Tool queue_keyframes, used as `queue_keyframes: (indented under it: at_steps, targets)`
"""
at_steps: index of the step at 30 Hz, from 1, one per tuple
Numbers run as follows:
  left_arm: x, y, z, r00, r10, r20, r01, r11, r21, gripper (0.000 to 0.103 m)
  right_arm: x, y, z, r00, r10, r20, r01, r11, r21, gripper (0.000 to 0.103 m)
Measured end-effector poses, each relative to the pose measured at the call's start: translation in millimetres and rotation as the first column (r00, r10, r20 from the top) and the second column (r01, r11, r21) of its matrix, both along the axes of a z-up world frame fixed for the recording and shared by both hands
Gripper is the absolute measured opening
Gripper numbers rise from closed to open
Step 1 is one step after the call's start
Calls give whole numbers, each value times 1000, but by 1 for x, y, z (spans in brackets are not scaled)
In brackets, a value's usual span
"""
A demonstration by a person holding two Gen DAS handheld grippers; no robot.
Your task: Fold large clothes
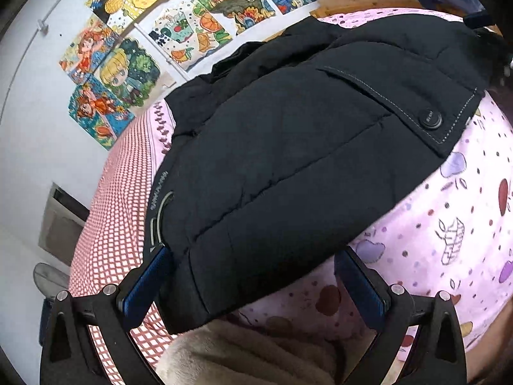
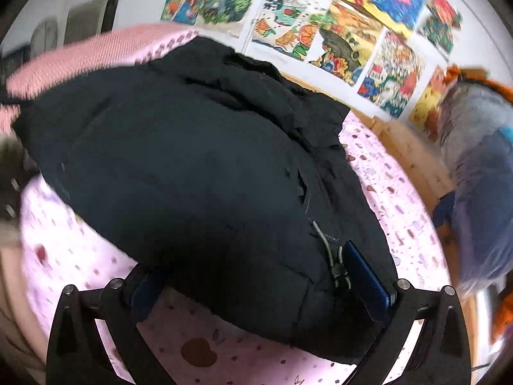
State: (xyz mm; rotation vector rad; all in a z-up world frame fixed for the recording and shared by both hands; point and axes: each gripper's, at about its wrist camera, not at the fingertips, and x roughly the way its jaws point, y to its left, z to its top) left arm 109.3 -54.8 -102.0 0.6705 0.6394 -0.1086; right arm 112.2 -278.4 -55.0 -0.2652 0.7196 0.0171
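Jacket (image 1: 288, 147): a black quilted puffer, thick and padded, lies folded in a rounded bulk on the bed. Left gripper (image 1: 253, 276): jaws spread wide, blue ribbed pads either side of the jacket's near hem, nothing clamped between them. The left pad stands beside a grey cord loop (image 1: 160, 215) at the hem edge. Right gripper (image 2: 256, 276): jaws likewise apart, straddling the jacket's near edge; the right pad sits just beside a grey drawcord with a black toggle (image 2: 336, 266). No grip is evident on either side.

Jacket surface shows stitched horizontal baffles and a flap pocket with pale contrast stitching and a round black snap button (image 1: 430, 119). Beneath it lies a pink sheet (image 1: 449, 218) printed with hearts and dots; a red-and-white checked cloth (image 1: 118, 199) adjoins it on the left. A beige fleecy fabric (image 1: 243, 353) sits nearest the left gripper. Coloured drawings (image 1: 192, 16) cover the white wall behind.
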Motion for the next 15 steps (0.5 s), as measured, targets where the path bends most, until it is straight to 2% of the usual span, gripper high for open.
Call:
queue_keyframes:
  at_steps: [4, 7, 10, 15]
  targets:
    - [1, 3, 8, 999, -12, 29, 12, 1000, -7, 103, 5, -27, 19, 1000, -24, -5, 25, 981, 191, 101]
    - [4, 7, 21, 998, -30, 62, 32, 999, -27, 103, 12, -40, 31, 999, -40, -16, 42, 960, 275, 101]
    - [6, 8, 37, 994, -48, 97, 51, 998, -35, 97, 18, -43, 35, 999, -25, -23, 31, 957, 288, 101]
    - [15, 11, 50, 995, -63, 79, 68, 995, -68, 96, 16, -40, 30, 998, 44, -33, -35, 973, 228, 101]
